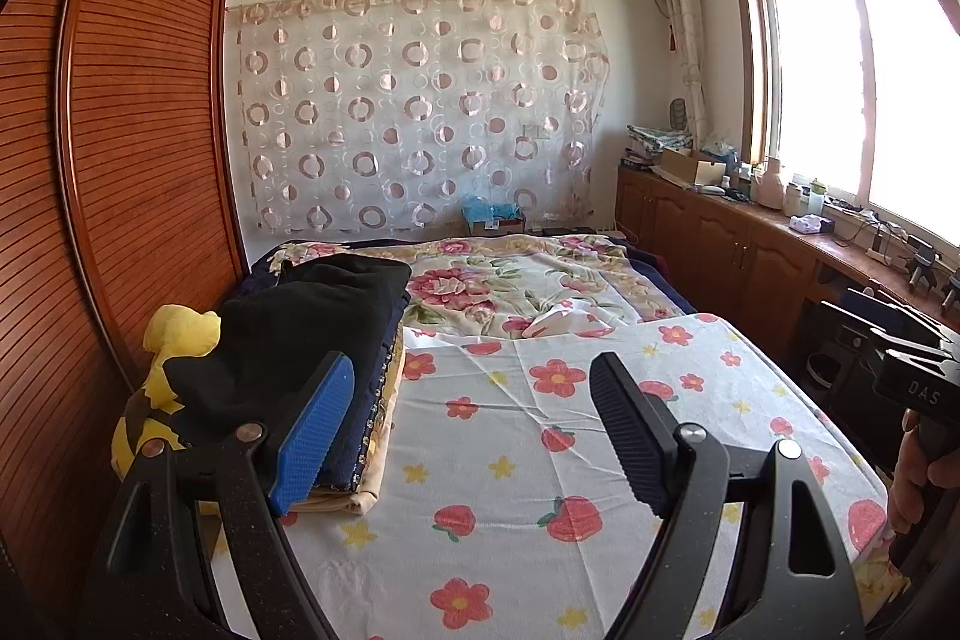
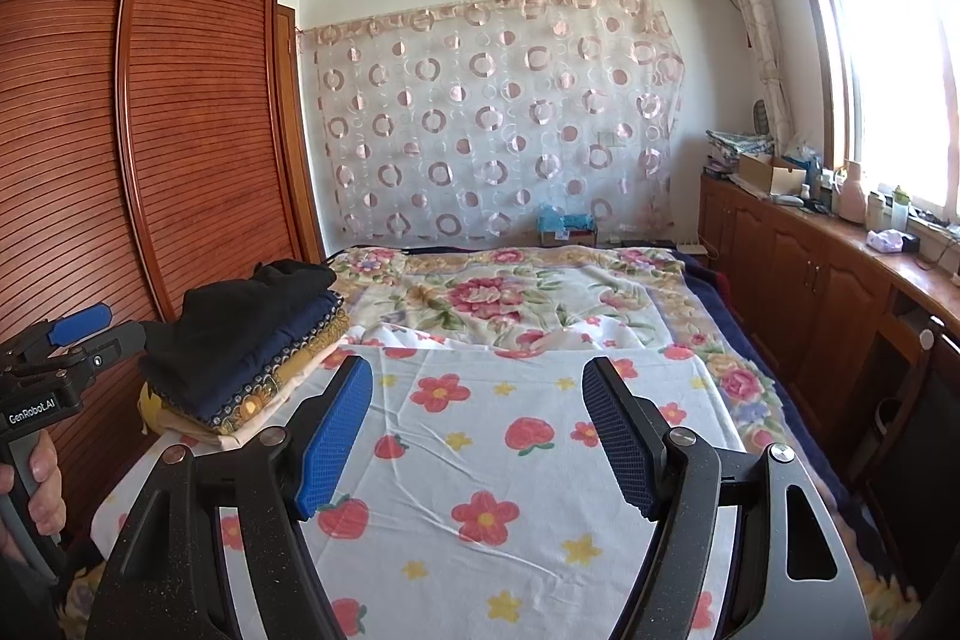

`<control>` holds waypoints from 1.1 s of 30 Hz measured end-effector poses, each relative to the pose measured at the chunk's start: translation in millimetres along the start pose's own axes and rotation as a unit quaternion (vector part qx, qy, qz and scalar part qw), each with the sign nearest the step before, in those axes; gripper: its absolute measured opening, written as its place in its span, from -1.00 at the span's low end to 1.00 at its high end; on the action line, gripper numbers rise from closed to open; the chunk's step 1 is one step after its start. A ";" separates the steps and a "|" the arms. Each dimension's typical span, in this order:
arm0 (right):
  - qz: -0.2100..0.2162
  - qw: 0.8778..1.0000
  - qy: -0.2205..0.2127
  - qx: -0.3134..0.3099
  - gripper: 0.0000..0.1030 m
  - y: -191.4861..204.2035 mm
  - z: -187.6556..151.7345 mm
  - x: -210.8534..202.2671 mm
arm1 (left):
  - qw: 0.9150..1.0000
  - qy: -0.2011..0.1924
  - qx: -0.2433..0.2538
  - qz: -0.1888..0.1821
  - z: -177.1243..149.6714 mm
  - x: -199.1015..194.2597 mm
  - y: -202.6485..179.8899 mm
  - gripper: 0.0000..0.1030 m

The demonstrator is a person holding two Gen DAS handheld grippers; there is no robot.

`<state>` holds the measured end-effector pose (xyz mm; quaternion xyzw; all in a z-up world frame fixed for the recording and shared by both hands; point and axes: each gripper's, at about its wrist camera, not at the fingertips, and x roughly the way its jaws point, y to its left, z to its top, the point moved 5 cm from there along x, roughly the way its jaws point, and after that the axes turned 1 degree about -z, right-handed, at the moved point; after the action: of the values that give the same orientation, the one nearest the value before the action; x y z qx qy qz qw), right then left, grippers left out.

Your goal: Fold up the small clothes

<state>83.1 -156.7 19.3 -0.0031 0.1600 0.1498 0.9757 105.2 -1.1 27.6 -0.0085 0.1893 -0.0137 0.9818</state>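
Note:
A stack of folded clothes (image 1: pixel 312 334) lies on the left side of the bed, black on top, then navy and yellowish layers; it also shows in the right wrist view (image 2: pixel 252 352). My left gripper (image 1: pixel 474 376) is open above the flowered white sheet (image 1: pixel 540 460), its blue-padded finger just right of the stack, nothing between the fingers. My right gripper (image 2: pixel 477 376) is open too, hovering empty over the same sheet (image 2: pixel 480 460). The left gripper's body (image 2: pixel 54 358) appears at the left edge of the right wrist view, held by a hand.
A yellow plush toy (image 1: pixel 174 340) sits left of the stack against the slatted wooden wardrobe (image 1: pixel 120 160). A floral blanket (image 1: pixel 510 280) covers the far bed. Wooden cabinets (image 2: pixel 810 268) with clutter run along the right under the window.

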 end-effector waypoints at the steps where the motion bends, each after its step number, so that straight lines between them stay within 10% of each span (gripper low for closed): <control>1: 0.000 1.000 0.000 0.000 0.44 -0.3 0.0 -0.1 | 1.000 0.000 0.000 0.000 0.0 -0.5 0.5 0.59; 33: 0.001 1.000 -0.001 -0.001 0.44 -7.3 1.0 -1.7 | 1.000 0.000 0.002 0.000 -1.2 1.0 -0.4 0.59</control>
<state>84.0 -164.1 20.5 -0.0037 0.1592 0.1510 0.9756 105.7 -1.5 26.1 -0.0065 0.1890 -0.0137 0.9819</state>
